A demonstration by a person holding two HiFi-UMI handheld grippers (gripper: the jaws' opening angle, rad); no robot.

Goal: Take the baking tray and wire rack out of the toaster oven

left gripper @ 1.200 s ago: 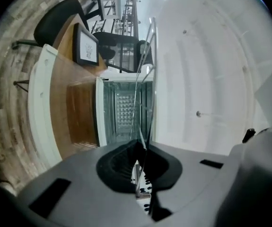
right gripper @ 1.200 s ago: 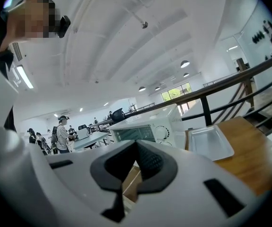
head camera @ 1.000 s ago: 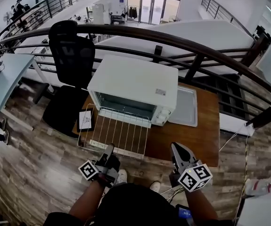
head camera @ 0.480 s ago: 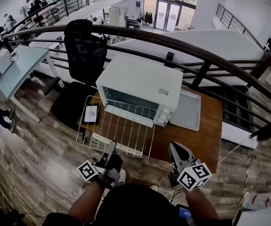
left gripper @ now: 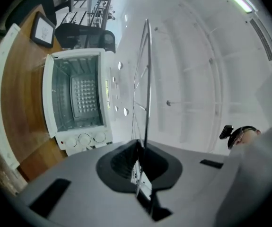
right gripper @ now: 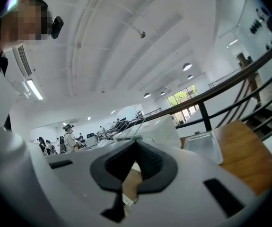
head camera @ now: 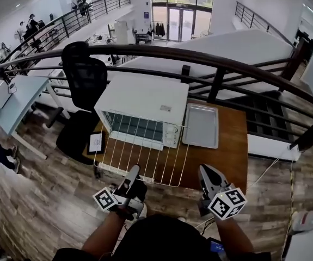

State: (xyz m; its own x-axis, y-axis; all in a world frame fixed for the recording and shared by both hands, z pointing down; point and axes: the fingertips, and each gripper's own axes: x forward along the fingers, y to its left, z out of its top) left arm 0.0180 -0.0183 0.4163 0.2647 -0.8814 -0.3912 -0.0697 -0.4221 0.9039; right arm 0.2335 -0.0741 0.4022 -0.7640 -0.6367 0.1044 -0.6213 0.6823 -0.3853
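Your left gripper [head camera: 133, 171] holds the wire rack [head camera: 145, 150] outside the toaster oven [head camera: 140, 98].
Its jaws clamp the rack's near edge, lower centre. Your right gripper [head camera: 204, 171] is closed and empty. The baking tray [head camera: 201, 125] lies right of the oven.

On the table [head camera: 229, 145], baking tray [head camera: 201, 125] lies right of toaster oven [head camera: 142, 99], wire rack [head camera: 145, 151] before it.

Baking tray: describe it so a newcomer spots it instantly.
Find the wooden table, then the white toaster oven on it. The baking tray lies flat right of the oven: a shallow, solid grey rectangle, unlike the open wire rack.
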